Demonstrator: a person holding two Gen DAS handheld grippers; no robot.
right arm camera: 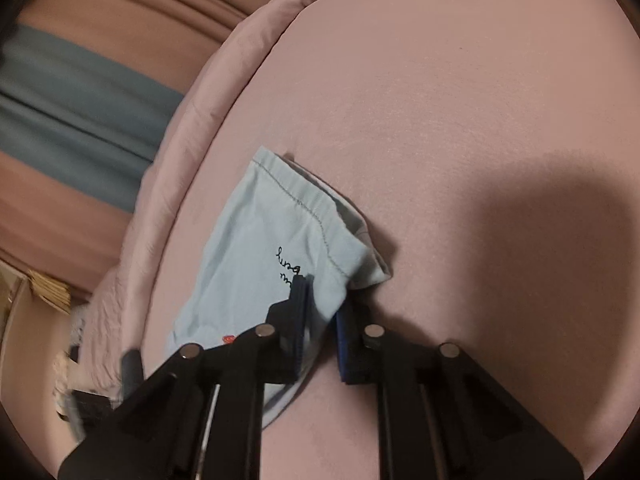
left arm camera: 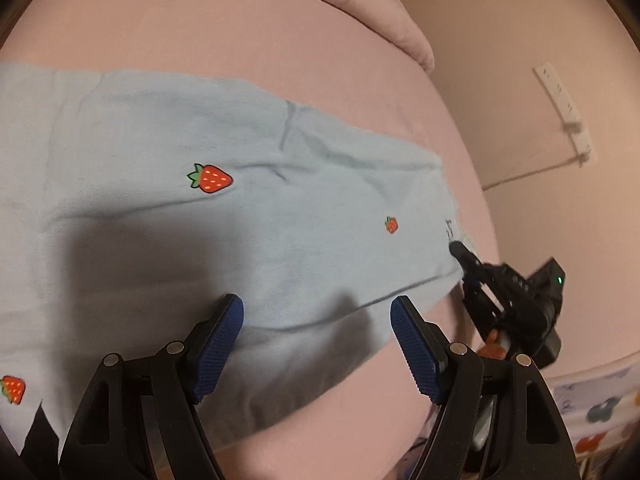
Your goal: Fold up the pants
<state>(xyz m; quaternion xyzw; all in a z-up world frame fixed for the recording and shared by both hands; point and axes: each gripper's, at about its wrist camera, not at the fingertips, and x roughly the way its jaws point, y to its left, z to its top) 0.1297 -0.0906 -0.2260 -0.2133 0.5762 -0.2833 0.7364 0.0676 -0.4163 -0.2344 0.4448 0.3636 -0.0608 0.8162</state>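
Light blue pants [left arm camera: 200,220] with strawberry prints lie flat across a pink bed [left arm camera: 224,36]. My left gripper [left arm camera: 316,304] hovers open above the pants' near edge, blue pads wide apart with nothing between them. To the right, my right gripper [left arm camera: 460,252] sits at the pants' hem end. In the right wrist view the hem [right arm camera: 280,220], with black script printed on it, lies on the pink sheet [right arm camera: 440,100]. There my right gripper [right arm camera: 322,300] is shut on the near corner of the hem, with the fabric pinched between its pads.
A bunched pink duvet [left arm camera: 384,20] lies at the bed's far side, also seen as the duvet [right arm camera: 192,140] along the left edge. A white power strip [left arm camera: 564,108] with a cord hangs on the wall. Patterned bedding [left arm camera: 600,412] shows below the bed's edge.
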